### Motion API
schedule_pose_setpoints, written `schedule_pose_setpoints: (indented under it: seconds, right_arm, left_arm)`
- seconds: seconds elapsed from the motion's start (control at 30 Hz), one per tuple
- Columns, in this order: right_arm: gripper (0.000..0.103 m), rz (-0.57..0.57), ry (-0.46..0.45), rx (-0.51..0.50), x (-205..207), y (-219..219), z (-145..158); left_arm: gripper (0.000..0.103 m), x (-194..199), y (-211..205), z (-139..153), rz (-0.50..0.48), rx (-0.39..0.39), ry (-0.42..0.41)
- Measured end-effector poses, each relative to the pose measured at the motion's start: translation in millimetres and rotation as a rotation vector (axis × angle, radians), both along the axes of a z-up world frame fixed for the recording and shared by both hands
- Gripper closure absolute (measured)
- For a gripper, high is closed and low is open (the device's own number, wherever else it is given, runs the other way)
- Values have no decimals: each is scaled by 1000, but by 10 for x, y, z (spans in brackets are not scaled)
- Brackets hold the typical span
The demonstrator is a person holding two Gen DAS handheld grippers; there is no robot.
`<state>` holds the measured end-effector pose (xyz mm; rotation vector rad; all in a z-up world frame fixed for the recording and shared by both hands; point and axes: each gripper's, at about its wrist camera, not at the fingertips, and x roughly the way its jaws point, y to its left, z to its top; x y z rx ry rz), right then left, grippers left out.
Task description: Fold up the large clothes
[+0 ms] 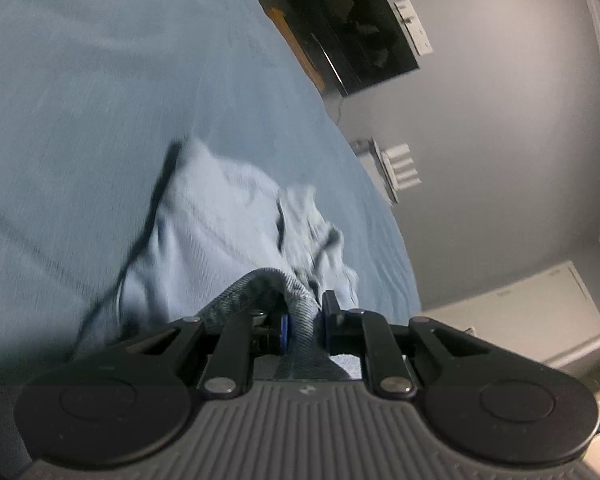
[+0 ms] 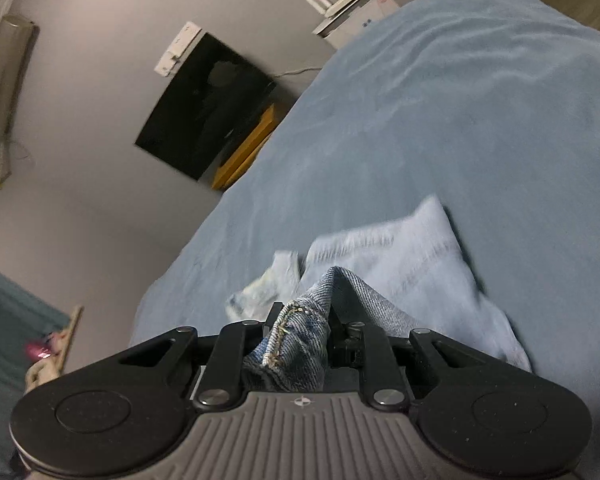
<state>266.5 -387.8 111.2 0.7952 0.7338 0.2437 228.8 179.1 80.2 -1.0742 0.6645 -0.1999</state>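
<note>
Two claws, left claw (image 1: 305,322) and right claw (image 2: 300,334), each clamped on my one pair of jeans (image 2: 396,264), legs trailing away over the bed (image 2: 480,112).

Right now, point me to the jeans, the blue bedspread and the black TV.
jeans (image 2: 300,344): right wrist view, stitched denim seam bunched between the jaws.
blue bedspread (image 1: 100,80): left wrist view, bare stretch above the garment.
black TV (image 2: 204,104): right wrist view, middle of the dark screen on the wall.

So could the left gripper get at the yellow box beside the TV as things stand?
Probably not: the left gripper is shut on the jeans, and the blue bed lies between it and the yellow box by the TV.
</note>
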Motion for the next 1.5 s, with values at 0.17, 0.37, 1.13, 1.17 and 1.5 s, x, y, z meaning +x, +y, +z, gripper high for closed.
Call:
schedule_pose_setpoints:
  seconds: [0.17, 0.37, 1.13, 1.17, 1.5]
  right_arm:
    - [76, -74, 65, -80, 559, 185, -325]
    - [38, -148, -7, -128, 526, 195, -547]
    - [28, -109, -248, -900, -531, 569, -1171]
    - [21, -123, -210, -825, -498, 431, -1198]
    - [20, -261, -102, -309, -952, -46, -1133]
  left_arm:
    - [91, 482, 81, -316, 30, 26, 127]
    - [67, 587, 291, -521, 51, -122, 152]
    - [4, -316, -614, -733, 23, 861, 89]
    - [4, -339, -561, -763, 25, 833, 81]
    - [5, -899, -599, -534, 85, 814, 68]
